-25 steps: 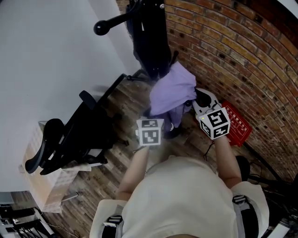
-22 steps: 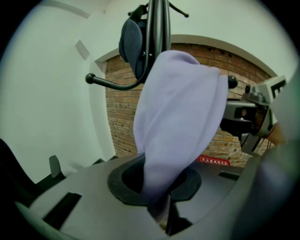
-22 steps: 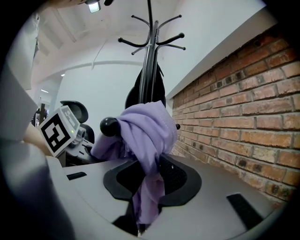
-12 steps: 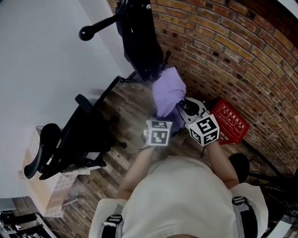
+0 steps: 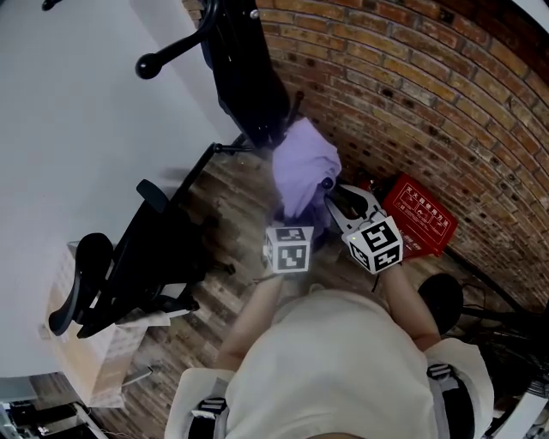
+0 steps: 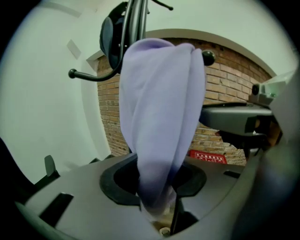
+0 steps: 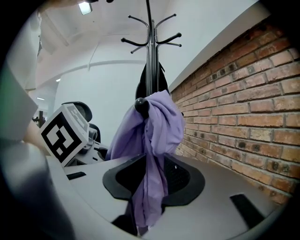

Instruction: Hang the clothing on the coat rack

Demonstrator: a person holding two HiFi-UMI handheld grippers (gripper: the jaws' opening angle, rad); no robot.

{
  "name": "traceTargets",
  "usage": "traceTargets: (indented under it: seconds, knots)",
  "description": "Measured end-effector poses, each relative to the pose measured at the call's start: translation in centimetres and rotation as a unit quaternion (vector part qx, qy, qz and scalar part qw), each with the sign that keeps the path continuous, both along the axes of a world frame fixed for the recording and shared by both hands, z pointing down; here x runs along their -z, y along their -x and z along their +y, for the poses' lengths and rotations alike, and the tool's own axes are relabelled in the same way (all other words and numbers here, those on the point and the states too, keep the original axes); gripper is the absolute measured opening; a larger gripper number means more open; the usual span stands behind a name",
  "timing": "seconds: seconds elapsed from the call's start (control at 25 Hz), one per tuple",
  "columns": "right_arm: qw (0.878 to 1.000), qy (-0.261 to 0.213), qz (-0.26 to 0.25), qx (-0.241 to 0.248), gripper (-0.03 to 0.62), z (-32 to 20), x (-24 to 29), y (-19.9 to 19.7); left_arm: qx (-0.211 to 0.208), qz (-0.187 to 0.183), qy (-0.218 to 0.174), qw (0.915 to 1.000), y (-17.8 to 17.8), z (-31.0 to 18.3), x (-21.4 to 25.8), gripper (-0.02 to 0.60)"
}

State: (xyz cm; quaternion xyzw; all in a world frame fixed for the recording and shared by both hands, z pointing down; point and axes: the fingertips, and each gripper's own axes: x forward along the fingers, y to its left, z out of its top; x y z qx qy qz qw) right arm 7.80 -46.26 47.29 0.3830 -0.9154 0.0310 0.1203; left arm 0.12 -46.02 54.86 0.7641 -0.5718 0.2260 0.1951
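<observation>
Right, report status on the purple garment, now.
Left gripper, right gripper: jaws just been opening, purple garment hanging between both. Garment draped over coat rack peg. Dark coat behind it, not in the way.

Dim head view, shadowed floor (image 5: 230, 195); both gripper views brighter, strongly bent at dark round edges. A ceiling lamp (image 7: 85, 7) glares; the near jaws blur

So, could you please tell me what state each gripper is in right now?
Left gripper: tongs open, just opened; purple garment hangs loose between them.
Right gripper: tongs open, just opening; same purple garment between them.
</observation>
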Motion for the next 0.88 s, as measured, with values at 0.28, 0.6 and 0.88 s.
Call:
traceTargets:
  seconds: [0.28,0.6,0.88]
  knots:
    - [1.0,0.013,-0.005,-0.003,0.11,2.6,0.0,0.2,0.024,0.045,-0.019,0.9985,1.9,3.2,1.3,0.225]
    - [1.0,0.018,-0.014,-0.003,0.115,7.3,0.8,1.4,0.038,0.087,-0.045,0.9945,3.4,7.8,3.6,0.226]
    - [1.0,0.014,-0.02,-0.013,0.115,12.4,1.6,2.4,0.038,0.092,-0.089,0.991,4.5,12.6,6.5,0.145]
